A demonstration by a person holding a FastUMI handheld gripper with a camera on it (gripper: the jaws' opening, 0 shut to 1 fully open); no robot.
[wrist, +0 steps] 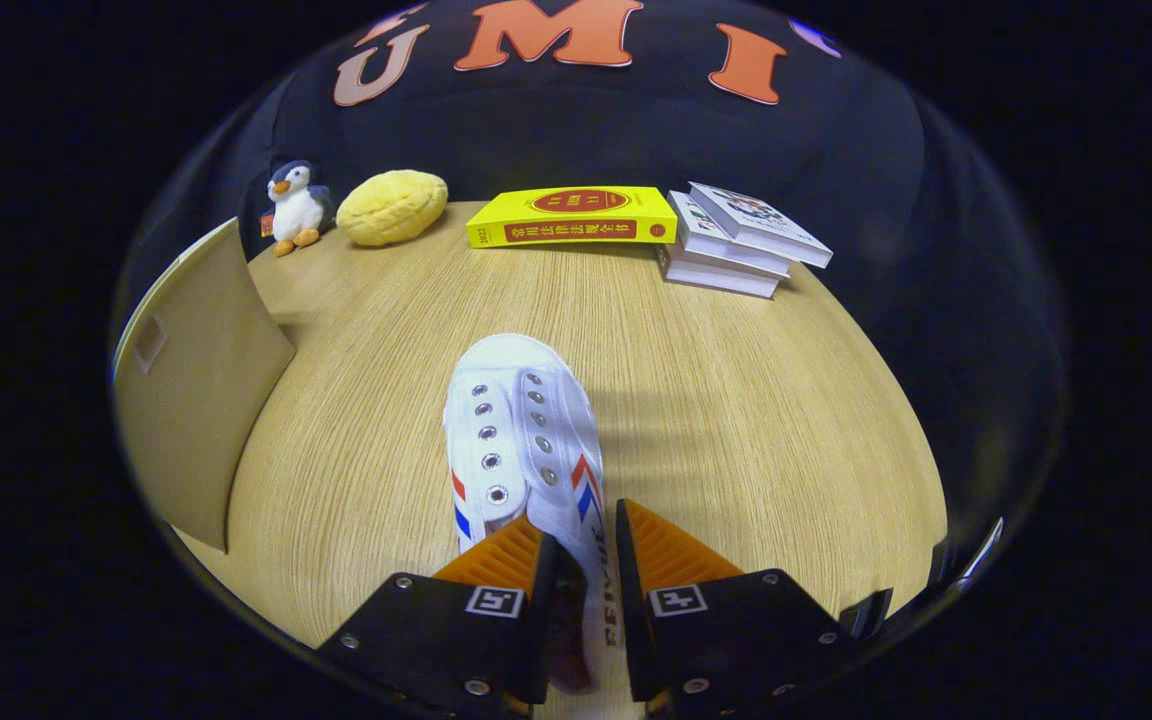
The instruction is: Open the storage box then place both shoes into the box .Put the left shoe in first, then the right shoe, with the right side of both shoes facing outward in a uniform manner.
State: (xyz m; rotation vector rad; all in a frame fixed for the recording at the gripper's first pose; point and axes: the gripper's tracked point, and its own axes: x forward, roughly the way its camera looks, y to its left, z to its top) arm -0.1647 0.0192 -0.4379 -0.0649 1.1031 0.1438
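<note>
Gripper [586,545], seen from its own camera: the two fingers are closed on the side wall of a white shoe [521,440], one finger inside the opening, the other pressing the outer face near the heel. The shoe points away from the fingers, toe forward, its eyelets and red-and-blue side stripes in view; whether its sole rests on the table [736,420] or is raised just above it cannot be told. The table is light wood with fine grain, and the shoe casts a faint shadow on it to the right. To the left of the shoe, near the table's edge, stands a tan panel [196,390], upright, with a small pale patch on its face; it looks like the box or its lid, but which cannot be told. Beyond the shoe, along the far edge against the black cloth wall: a toy penguin [294,205] standing upright, a yellow cushion [392,207] just beside it, a yellow book [574,216] lying flat, and a stack of white books [736,243] touching that book's right end.
</note>
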